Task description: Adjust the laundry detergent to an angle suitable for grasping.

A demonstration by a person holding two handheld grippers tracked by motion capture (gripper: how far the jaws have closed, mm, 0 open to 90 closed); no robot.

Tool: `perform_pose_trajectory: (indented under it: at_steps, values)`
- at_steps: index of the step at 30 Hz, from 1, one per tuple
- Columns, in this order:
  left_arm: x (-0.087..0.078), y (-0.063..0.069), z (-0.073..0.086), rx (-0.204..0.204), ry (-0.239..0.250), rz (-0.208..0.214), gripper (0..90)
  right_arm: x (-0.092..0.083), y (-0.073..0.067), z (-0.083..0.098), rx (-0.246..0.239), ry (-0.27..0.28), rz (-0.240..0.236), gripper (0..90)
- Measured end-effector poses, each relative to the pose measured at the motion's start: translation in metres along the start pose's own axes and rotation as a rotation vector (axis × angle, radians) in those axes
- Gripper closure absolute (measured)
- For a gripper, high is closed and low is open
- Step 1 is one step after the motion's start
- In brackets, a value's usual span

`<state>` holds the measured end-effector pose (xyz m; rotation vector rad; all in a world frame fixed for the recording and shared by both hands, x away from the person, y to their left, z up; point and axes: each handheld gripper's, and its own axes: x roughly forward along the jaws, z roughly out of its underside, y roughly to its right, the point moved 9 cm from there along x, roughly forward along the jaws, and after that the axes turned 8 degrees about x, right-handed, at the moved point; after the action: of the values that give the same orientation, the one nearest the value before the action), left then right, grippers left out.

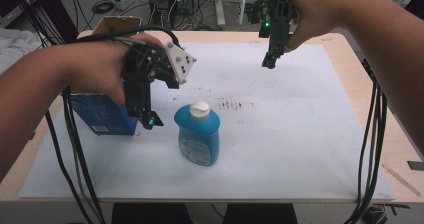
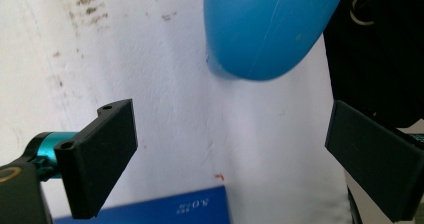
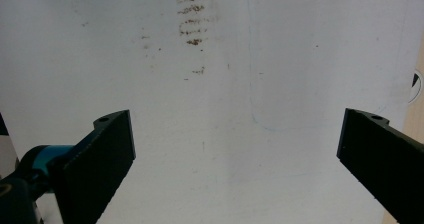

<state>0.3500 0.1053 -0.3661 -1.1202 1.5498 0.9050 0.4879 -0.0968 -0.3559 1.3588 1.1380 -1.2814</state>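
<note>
A blue bottle [image 1: 198, 136] with a white cap stands upright in the middle of the white sheet [image 1: 280, 139]. My left gripper [image 1: 150, 120] hangs just left of it, pointing down, apart from the bottle. In the left gripper view its jaws stand wide with nothing between them, the bottle's blue body [image 2: 265, 29] lies beyond them and the blue box's edge [image 2: 150, 211] sits at the bottom. My right gripper [image 1: 270, 61] hovers at the far side of the sheet, open and empty, with bare sheet between its fingers [image 3: 105, 154].
A blue box [image 1: 102, 115] stands at the left, behind my left hand, with an open cardboard box [image 1: 117, 24] beyond it. Brown smudges [image 1: 231, 104] mark the sheet behind the bottle. Cables [image 1: 370, 129] hang over the table's right edge.
</note>
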Motion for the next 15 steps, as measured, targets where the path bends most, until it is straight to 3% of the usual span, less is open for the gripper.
perform_pose_trajectory:
  at_steps: [5,15]
  values:
    - [-0.008,-0.003,0.01,-0.032,-0.061,-0.007,1.7,-0.001,-0.001,0.001,0.002,-0.001,0.0,1.3]
    - [-0.018,-0.009,0.026,-0.105,-0.162,-0.007,1.7,-0.002,-0.003,0.005,0.001,0.004,-0.003,1.3]
